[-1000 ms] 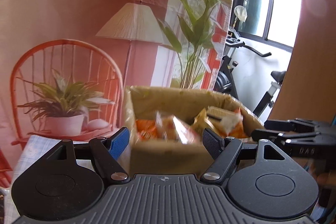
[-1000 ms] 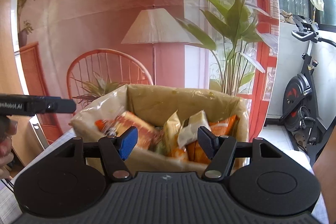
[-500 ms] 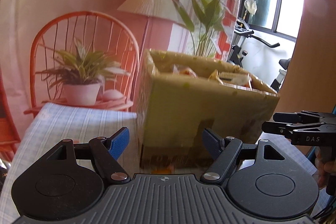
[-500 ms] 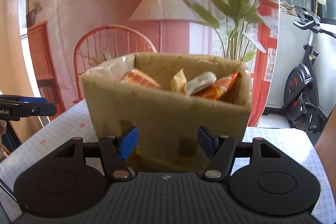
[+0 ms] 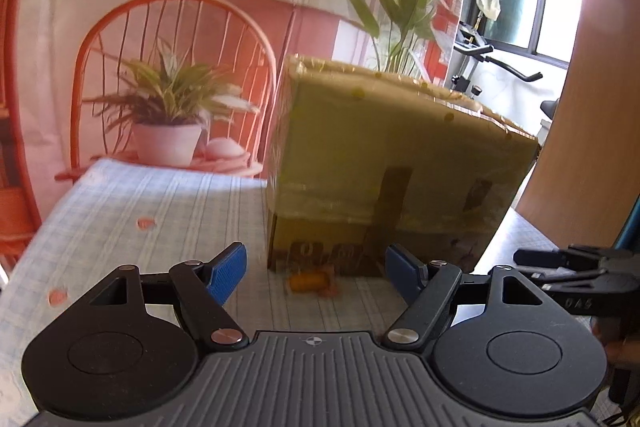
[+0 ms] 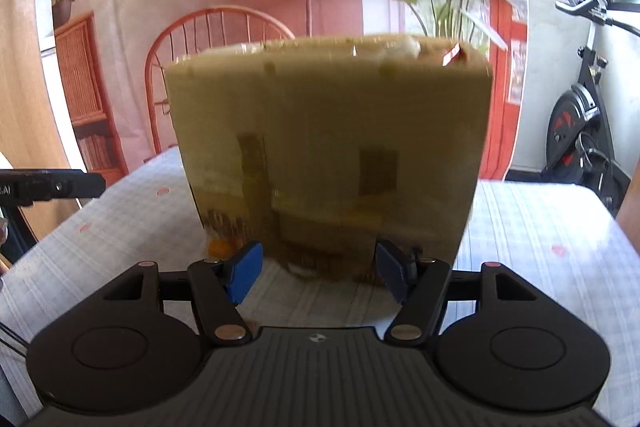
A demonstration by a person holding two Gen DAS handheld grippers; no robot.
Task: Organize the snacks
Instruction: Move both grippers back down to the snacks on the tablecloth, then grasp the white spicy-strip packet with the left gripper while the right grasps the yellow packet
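A tall cardboard box (image 5: pixel 384 163) wrapped in yellowish tape stands on the table; it also fills the right wrist view (image 6: pixel 328 147). Snack packets barely peek over its rim (image 6: pixel 404 49). A small orange snack (image 5: pixel 310 281) lies on the cloth at the box's foot, and shows in the right wrist view (image 6: pixel 219 247). My left gripper (image 5: pixel 316 269) is open and empty, low, just short of the box. My right gripper (image 6: pixel 320 269) is open and empty, close to the box's lower wall.
The table has a pale checked cloth (image 5: pixel 132 211) with small red marks. Behind is a printed backdrop with a chair, lamp and plants (image 5: pixel 172 107). An exercise bike (image 6: pixel 580 131) stands at the right. The other gripper shows at each view's edge (image 5: pixel 580 263).
Both grippers have dropped from above the box's rim down to table level. The box's inside and most snacks have gone out of sight; its side wall now fills the views.
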